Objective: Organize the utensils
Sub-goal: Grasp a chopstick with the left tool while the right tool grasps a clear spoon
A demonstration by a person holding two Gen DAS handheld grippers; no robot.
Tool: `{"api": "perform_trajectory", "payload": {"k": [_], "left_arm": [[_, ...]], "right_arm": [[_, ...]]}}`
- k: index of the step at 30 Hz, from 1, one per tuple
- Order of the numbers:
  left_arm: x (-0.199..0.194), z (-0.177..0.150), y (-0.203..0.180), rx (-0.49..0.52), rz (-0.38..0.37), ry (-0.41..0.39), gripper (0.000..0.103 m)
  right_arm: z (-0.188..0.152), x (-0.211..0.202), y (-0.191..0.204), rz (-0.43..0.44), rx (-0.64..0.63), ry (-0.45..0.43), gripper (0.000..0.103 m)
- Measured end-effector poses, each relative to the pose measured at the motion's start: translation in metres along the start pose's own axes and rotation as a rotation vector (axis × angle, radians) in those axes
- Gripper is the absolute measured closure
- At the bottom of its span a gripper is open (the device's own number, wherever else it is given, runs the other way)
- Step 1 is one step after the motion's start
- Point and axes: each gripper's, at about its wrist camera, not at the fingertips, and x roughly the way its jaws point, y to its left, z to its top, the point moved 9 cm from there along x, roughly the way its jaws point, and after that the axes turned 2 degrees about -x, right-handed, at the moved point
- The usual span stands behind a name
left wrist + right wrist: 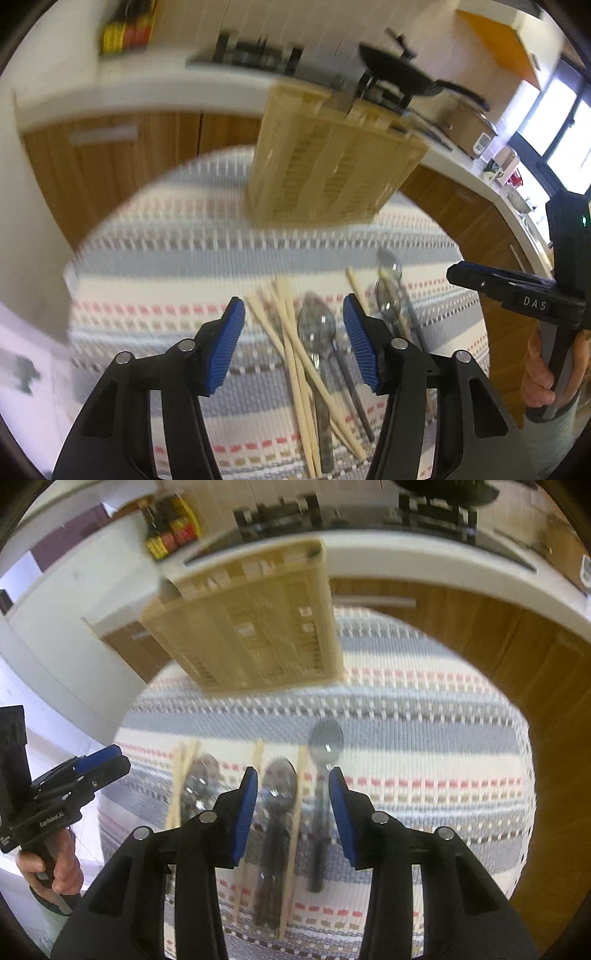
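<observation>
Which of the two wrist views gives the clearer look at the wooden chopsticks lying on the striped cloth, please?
The left wrist view: there the wooden chopsticks lie sharp and fanned out, crossing the spoons on the striped cloth. In the right wrist view the chopsticks are motion-blurred, pale streaks between the spoons, partly hidden by the fingers.

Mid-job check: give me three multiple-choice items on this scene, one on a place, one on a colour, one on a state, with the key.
1. Where does the wooden organizer sit?
A. beyond the utensils, on the striped cloth
B. on the counter
C. on the floor

2. What colour are the gripper pads?
A. red
B. blue
C. green

3. What does the right gripper hold?
A. a spoon
B. chopsticks
C. nothing, jaws apart

Key: A, it stands past the spoons and chopsticks; B, blue ribbed pads; C, nothing is pressed between its pads.
</observation>
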Motion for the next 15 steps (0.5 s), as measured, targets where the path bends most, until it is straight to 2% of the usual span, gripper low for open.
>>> {"api": "perform_trajectory", "payload": {"k": [3,8,15], "left_arm": [[0.021,-0.011,0.011,-0.049,-0.021,0.070,0.058],[0.038,-0.019,0.013,-0.051,-0.014,0.118,0.068],[0.053,-0.025,0.010,-0.062,-0.007,0.163,0.069]], "right_arm": [[-0.011,0.017,-0.005,0.013,0.028,0.066,0.070],[-0.017,0.041,-0.017,-0.045,0.033,0.134,0.079],[-0.023,0.063,-0.015,-0.099,-0.006,0.189,0.081]]}}
